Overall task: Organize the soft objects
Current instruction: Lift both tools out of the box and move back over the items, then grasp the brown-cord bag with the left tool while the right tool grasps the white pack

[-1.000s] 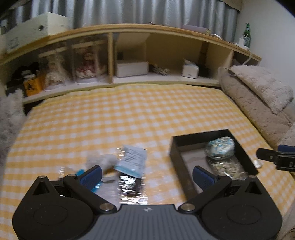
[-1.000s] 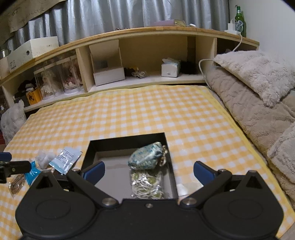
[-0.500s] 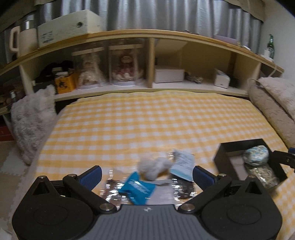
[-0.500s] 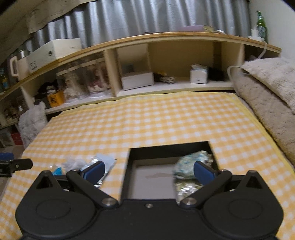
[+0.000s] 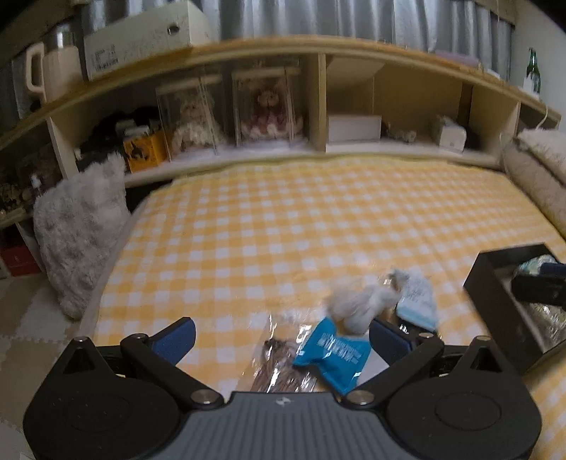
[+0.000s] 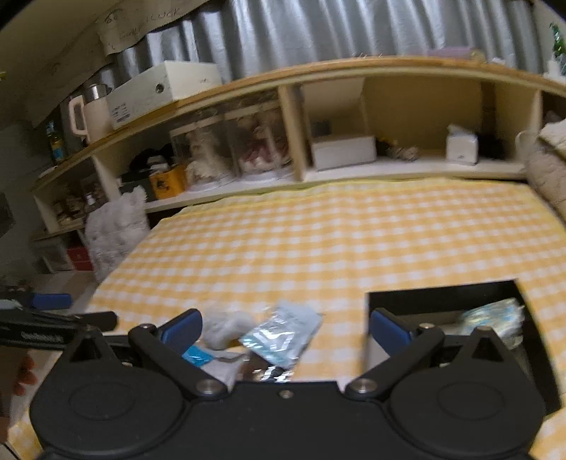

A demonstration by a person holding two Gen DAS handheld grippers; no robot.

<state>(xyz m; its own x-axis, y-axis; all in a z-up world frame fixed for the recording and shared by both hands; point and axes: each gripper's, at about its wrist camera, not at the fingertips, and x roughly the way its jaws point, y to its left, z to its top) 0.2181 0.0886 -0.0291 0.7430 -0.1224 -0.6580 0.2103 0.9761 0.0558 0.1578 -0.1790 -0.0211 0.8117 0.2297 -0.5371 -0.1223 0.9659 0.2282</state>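
Bed (image 5: pixel 283 219) under yellow-white check cover. Wooden shelf (image 5: pixel 318 46) curving along far side, cubbies below. Grey pleated curtain (image 5: pixel 318 17) behind. White box (image 5: pixel 141 35) and mug (image 5: pixel 53 70) on shelf top at left. Two dolls in clear cases (image 5: pixel 230 106) in cubby. Fluffy grey cushion (image 5: pixel 78 226) leaning at bed's left edge. Beige pillows (image 5: pixel 541 166) at right. Dim indoor light.

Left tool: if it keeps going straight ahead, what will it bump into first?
Probably the bright blue crinkly packet lying between the open left tool's blue fingers, beside a clear plastic wrapper. Depth is hard to judge through the blur.
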